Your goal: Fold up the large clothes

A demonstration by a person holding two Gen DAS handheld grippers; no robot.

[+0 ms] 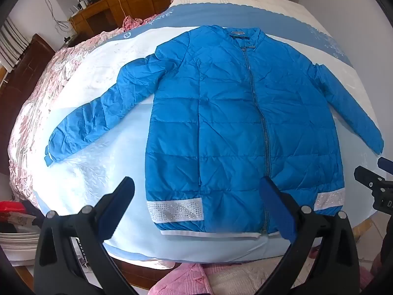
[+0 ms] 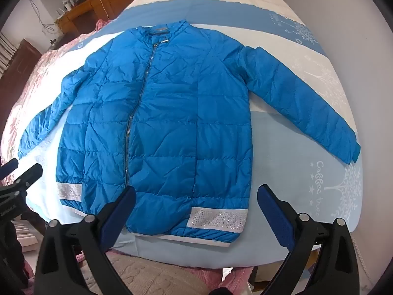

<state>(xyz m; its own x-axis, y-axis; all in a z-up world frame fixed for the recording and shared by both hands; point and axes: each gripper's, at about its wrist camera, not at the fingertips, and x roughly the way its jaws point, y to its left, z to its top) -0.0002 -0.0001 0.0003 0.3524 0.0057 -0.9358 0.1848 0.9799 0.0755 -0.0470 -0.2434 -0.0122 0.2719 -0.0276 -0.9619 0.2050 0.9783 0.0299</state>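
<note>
Nearest the cameras, the left gripper [image 1: 196,204] and the right gripper [image 2: 196,209] both hang above the foot of the bed [image 2: 307,5] with jaws spread wide, holding nothing. Just beyond them lies the blue puffer jacket [image 1: 233,123], front up, zipped, spread flat on the bed with its hem toward the grippers and its collar at the far side. The left sleeve [image 1: 98,113] and right sleeve [image 2: 302,100] angle outward and down from the shoulders, so no fold looks started.

The padded shell looks slick and springy; a shallow pinch at a cuff or hem could slip, and a folded sleeve may puff open again. Dragging rather than lifting could also rumple the blue-and-white bedspread [image 2: 282,36] underneath.

A pink quilt [image 1: 32,113] is bunched along the left edge of the bed, close to the left cuff, where it might snag a low sweep. Farther back stands a wooden desk [image 1: 98,12] carrying small items, too blurred to identify.
</note>
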